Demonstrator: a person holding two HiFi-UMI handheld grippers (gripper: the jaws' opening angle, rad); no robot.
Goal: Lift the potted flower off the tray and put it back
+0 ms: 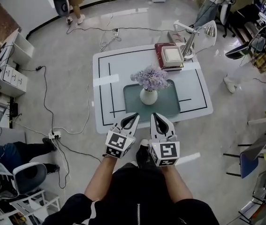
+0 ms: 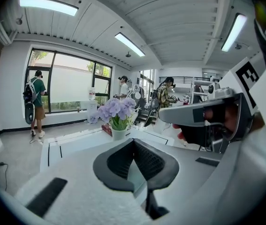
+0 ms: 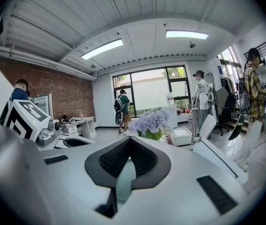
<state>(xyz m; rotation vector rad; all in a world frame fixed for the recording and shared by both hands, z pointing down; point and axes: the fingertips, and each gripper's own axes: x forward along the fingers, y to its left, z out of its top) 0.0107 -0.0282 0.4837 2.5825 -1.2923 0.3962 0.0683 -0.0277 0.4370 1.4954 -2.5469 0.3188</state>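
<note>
Two white plastic tongs showed in the head view, the left gripper (image 1: 131, 119) and the right gripper (image 1: 159, 120), side by side. One potted flower (image 1: 149, 84), with frilly purple blooms in a smooth round white vase, stood just ahead of their tips on one rounded grey-green tray (image 1: 170, 105).

In the left gripper view, the left gripper (image 2: 133, 141) had its ribbed black pads together and empty, with the potted flower (image 2: 117, 116) beyond them.

In the right gripper view, the right gripper (image 3: 129, 140) was likewise closed on nothing, with the potted flower (image 3: 150, 124) ahead.

White table (image 1: 123, 64): green tray (image 1: 168, 106) ctr; red book (image 1: 160, 48), lamp (image 1: 189, 43) far edge.
</note>
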